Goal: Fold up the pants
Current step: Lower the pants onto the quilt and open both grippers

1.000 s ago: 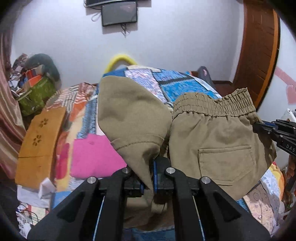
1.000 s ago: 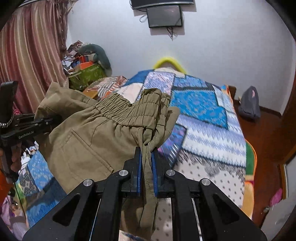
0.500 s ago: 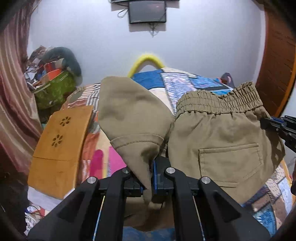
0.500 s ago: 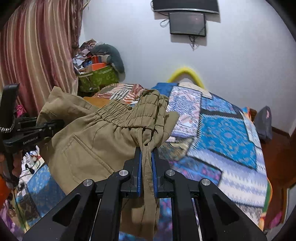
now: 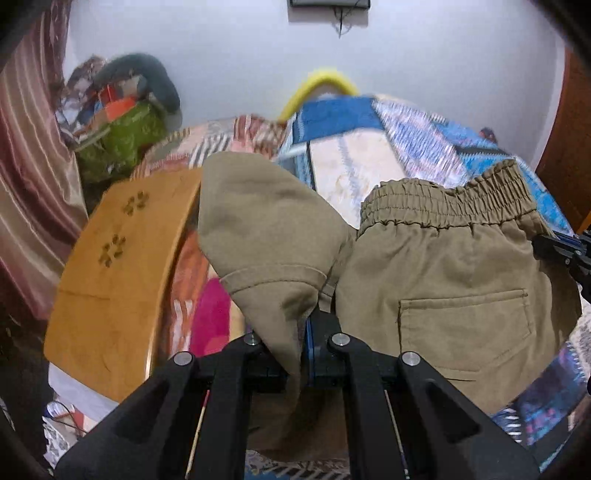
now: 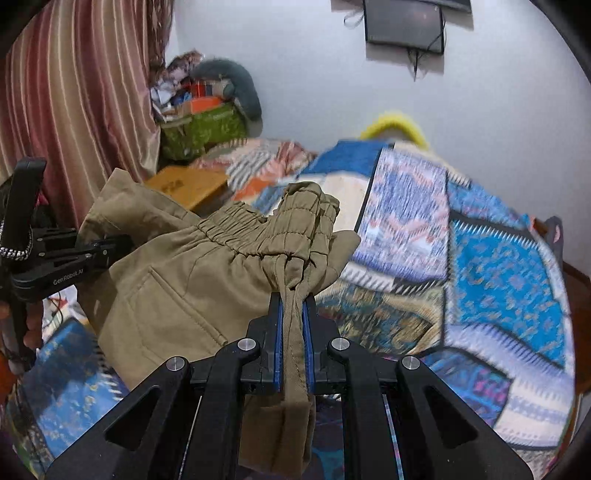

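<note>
Olive khaki pants (image 5: 443,280) with an elastic waistband and a back pocket hang in the air between my two grippers, above the bed. My left gripper (image 5: 301,328) is shut on the hem end of the pants. My right gripper (image 6: 293,314) is shut on the bunched waistband of the pants (image 6: 192,273). The right gripper shows at the right edge of the left wrist view (image 5: 565,251); the left gripper shows at the left of the right wrist view (image 6: 74,254). The lower part of the pants hangs hidden behind the gripper bodies.
A bed with a blue patchwork quilt (image 6: 498,266) lies below. An orange-brown board (image 5: 114,273) lies at its left side, by a pink cloth (image 5: 210,317). A green bag and clutter (image 5: 122,136) stand by a striped curtain (image 6: 81,81). A wall screen (image 6: 406,22) hangs above.
Both grippers, still holding the pants, have swung left and tilted: the bed has shifted right in both views and the curtain and clutter now show more. The grips are unchanged.
</note>
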The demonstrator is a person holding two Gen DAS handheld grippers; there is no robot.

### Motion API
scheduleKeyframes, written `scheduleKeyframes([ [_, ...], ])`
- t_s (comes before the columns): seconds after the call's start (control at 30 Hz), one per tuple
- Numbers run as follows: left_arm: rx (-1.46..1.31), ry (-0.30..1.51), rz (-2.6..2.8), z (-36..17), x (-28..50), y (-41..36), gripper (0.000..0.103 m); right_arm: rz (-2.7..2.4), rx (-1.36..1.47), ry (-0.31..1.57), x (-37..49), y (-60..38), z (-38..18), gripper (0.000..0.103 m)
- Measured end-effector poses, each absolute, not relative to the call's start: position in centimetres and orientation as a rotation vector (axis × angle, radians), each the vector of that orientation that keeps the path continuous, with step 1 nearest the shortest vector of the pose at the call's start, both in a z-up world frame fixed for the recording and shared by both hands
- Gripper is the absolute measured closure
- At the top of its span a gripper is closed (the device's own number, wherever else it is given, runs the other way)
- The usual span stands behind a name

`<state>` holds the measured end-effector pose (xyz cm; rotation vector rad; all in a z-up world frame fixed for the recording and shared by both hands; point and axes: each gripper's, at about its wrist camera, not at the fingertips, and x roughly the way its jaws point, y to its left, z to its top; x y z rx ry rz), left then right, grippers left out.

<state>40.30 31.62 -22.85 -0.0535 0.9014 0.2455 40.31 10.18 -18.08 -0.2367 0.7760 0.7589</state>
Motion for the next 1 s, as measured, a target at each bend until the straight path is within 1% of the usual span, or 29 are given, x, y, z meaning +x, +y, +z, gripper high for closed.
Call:
scheduleKeyframes([
  [0.17, -0.026, 0.971, 0.283, -26.9, 40.6, 32.4, 0.094, 0.747, -0.230, 0.896, 41.2, 10.2, -22.1, 0.094],
  [0.27, -0.035, 0.999, 0.291, -28.1, 40.8, 33.2, 0.086, 0.742, -0.220, 0.954, 41.9, 10.1, -23.5, 0.094],
  [0.33, -0.038, 1.011, 0.302, -28.6, 40.8, 33.7, 0.077, 0.736, -0.250, 0.972, 41.7, 10.5, -24.1, 0.092],
  [0.4, -0.038, 1.015, 0.321, -28.8, 40.7, 33.9, 0.068, 0.728, -0.289, 0.976, 41.3, 10.9, -24.2, 0.086],
  [0.43, -0.037, 1.017, 0.330, -28.8, 40.5, 34.0, 0.061, 0.723, -0.307, 0.975, 41.1, 11.0, -24.1, 0.086],
  [0.47, -0.028, 1.020, 0.345, -28.8, 40.3, 34.2, 0.058, 0.716, -0.326, 0.972, 40.8, 11.1, -24.0, 0.085],
  [0.5, -0.011, 1.021, 0.362, -28.7, 40.0, 34.3, 0.053, 0.711, -0.339, 0.973, 40.7, 11.0, -24.0, 0.082],
  [0.6, 0.014, 1.041, 0.394, -28.9, 38.8, 35.0, 0.052, 0.688, -0.328, 0.988, 39.9, 10.0, -23.3, 0.076],
  [0.8, 0.036, 1.078, 0.429, -27.9, 35.3, 35.6, 0.052, 0.662, -0.306, 0.954, 38.3, 7.2, -20.4, 0.076],
  [0.87, 0.039, 1.064, 0.434, -26.4, 34.0, 35.1, 0.052, 0.674, -0.274, 0.927, 37.3, 6.0, -18.6, 0.076],
  [1.0, 0.016, 0.963, 0.401, -20.8, 30.6, 32.8, 0.052, 0.695, -0.218, 0.833, 34.2, 3.6, -13.8, 0.076],
])
